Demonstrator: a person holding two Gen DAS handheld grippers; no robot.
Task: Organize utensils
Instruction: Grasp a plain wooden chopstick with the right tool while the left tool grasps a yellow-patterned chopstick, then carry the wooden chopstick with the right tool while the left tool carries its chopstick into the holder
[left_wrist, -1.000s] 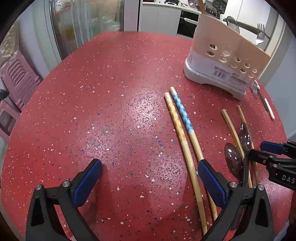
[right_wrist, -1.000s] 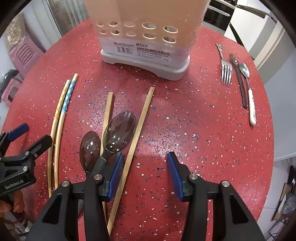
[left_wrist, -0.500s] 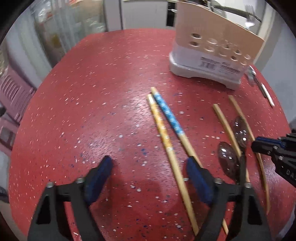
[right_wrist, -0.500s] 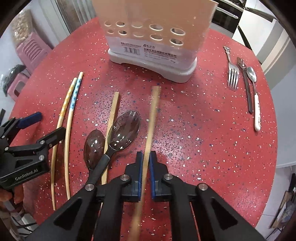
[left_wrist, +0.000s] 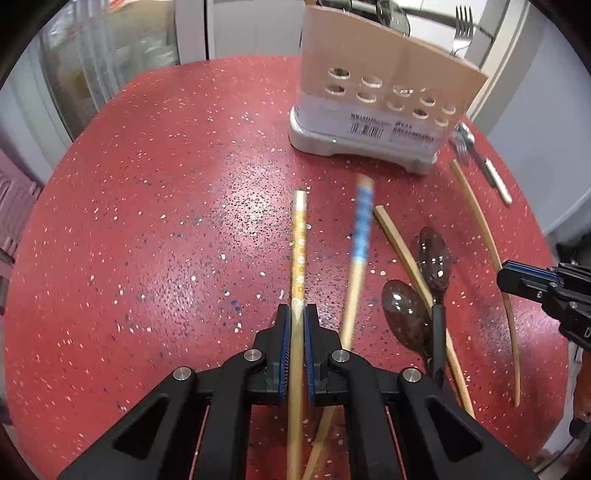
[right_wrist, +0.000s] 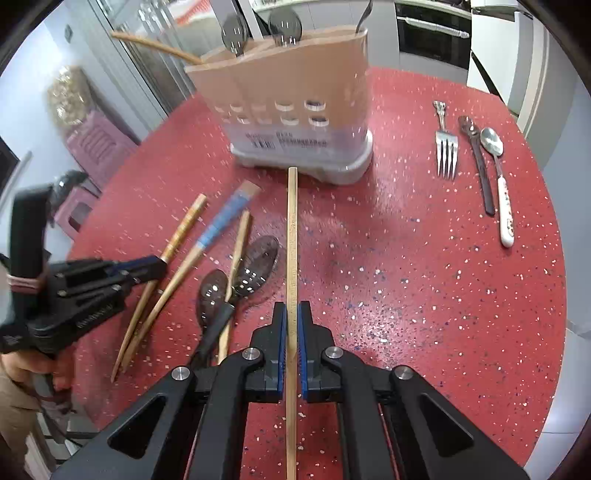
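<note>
Wooden chopsticks now clamped (both claws).

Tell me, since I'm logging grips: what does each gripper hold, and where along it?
The left gripper clamps the yellow patterned chopstick near its middle. The right gripper clamps a plain wooden chopstick, also around mid-length.

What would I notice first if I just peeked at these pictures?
Two black grippers, each pinching one chopstick: the left gripper holds a yellow flowery chopstick, the right gripper a plain wooden chopstick. Behind them on the red speckled table stands a beige utensil holder.
</note>
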